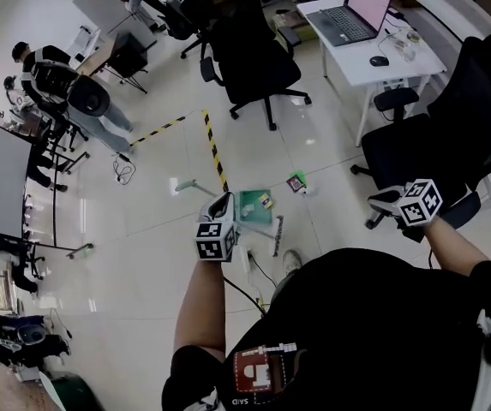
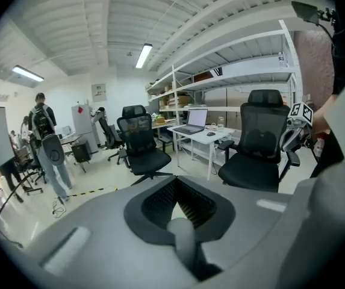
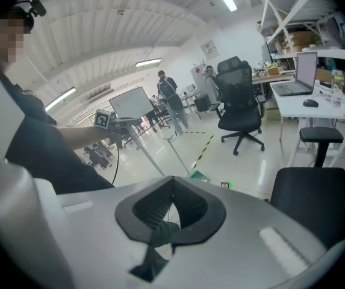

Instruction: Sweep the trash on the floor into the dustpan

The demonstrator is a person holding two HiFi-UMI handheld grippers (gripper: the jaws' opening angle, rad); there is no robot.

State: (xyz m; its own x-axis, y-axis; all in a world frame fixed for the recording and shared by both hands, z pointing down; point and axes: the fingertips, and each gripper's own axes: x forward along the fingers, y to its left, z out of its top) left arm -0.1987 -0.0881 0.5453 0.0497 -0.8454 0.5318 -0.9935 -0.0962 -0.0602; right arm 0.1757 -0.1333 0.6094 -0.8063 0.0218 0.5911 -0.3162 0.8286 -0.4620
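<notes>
With the left tool (image 1: 221,202) pressed shut just left of the green dustpan (image 1: 247,205) and the right tool (image 1: 380,199) likewise closed well right of it, a careless sweep could skid the trash packet (image 1: 296,182), just right of the dustpan, past it toward the chair (image 1: 425,148); no print is legible.

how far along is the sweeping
Done: a yellow scrap already lies in the green dustpan. In hand: the left claw is shut on a grey handle. Left: a small packet sits on the floor beside the dustpan, not yet swept in.
</notes>
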